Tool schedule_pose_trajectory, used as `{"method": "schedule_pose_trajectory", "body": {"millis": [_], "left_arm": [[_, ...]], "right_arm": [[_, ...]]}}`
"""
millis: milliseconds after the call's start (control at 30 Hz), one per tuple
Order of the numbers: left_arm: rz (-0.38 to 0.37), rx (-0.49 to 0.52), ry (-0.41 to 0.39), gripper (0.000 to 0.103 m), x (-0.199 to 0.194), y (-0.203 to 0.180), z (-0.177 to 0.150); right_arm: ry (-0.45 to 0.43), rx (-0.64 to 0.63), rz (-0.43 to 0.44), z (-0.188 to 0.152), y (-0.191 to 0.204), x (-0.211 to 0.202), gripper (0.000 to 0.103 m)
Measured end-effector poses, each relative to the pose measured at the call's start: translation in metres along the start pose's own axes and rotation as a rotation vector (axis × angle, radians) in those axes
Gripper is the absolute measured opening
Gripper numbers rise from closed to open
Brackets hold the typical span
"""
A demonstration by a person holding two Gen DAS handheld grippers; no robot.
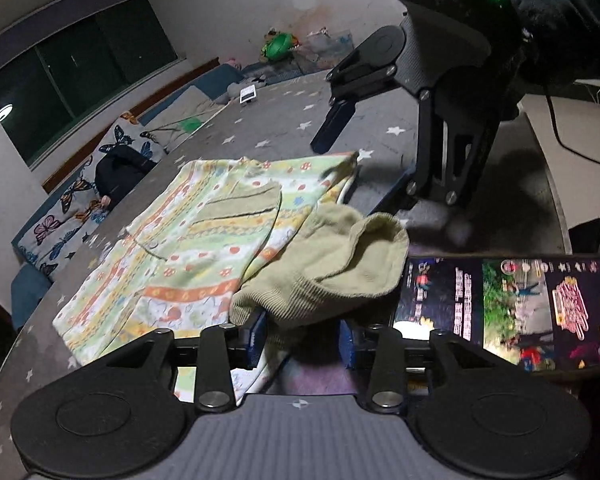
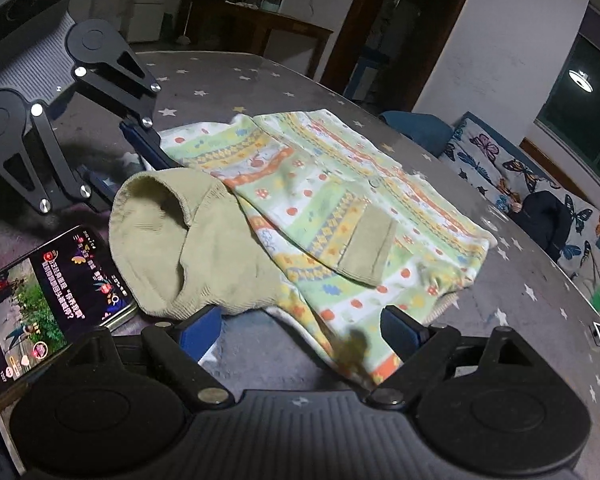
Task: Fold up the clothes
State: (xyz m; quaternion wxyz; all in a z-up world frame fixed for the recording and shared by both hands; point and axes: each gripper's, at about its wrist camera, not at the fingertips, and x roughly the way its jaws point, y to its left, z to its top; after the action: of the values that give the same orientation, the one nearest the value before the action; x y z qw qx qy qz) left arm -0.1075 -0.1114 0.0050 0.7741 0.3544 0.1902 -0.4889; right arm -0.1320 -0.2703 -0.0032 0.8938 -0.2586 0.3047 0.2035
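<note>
Nearest the left gripper [image 1: 302, 344], jaws parted around the green cuff [image 1: 320, 276] without pinching it. Just right of the cuff, a lit phone [image 1: 500, 308] flat on the star-print table [image 1: 284, 120]. Past the cuff, the patterned garment [image 1: 204, 240] spread flat mid-table, pocket [image 1: 240, 208] up. At its far right edge, the right gripper [image 1: 364, 160], jaws wide apart, one finger low beside the hem, gripping nothing. Far left, butterfly cushions [image 1: 76, 200] under a dark window [image 1: 80, 80].
</note>
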Motion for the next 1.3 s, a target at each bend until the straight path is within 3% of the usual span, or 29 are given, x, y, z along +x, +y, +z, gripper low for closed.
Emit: {"method": "schedule_pose_trajectory", "body": {"millis": [67, 233, 500, 933, 1033, 1133, 1200, 1300], "left_arm": [[0.006, -0.013, -0.007, 0.021, 0.002, 0.000, 0.000], [0.005, -0.119, -0.039, 0.012, 0.001, 0.015, 0.003], [0.004, -0.293, -0.093, 0.010, -0.001, 0.047, 0.012], [-0.013, -0.392, -0.102, 0.011, 0.010, 0.072, 0.020], [-0.021, -0.399, -0.102, 0.011, 0.008, 0.071, 0.020], [-0.021, -0.394, -0.101, 0.014, 0.007, 0.070, 0.019], [-0.021, -0.390, -0.101, 0.015, 0.004, 0.068, 0.017], [-0.015, -0.386, -0.104, 0.016, 0.000, 0.066, 0.015]], "right_arm": [[-0.007, -0.002, 0.005, 0.003, 0.001, 0.001, 0.089], [-0.023, 0.029, 0.025, -0.001, -0.005, -0.001, 0.089], [-0.030, 0.039, 0.037, -0.003, -0.009, -0.005, 0.093], [-0.043, 0.138, 0.084, 0.004, -0.018, 0.011, 0.092], [-0.046, 0.161, 0.095, 0.005, -0.021, 0.015, 0.081], [-0.049, 0.184, 0.106, 0.007, -0.023, 0.018, 0.058], [-0.051, 0.199, 0.113, 0.008, -0.025, 0.021, 0.035], [-0.054, 0.222, 0.123, 0.010, -0.027, 0.024, 0.024]]}}
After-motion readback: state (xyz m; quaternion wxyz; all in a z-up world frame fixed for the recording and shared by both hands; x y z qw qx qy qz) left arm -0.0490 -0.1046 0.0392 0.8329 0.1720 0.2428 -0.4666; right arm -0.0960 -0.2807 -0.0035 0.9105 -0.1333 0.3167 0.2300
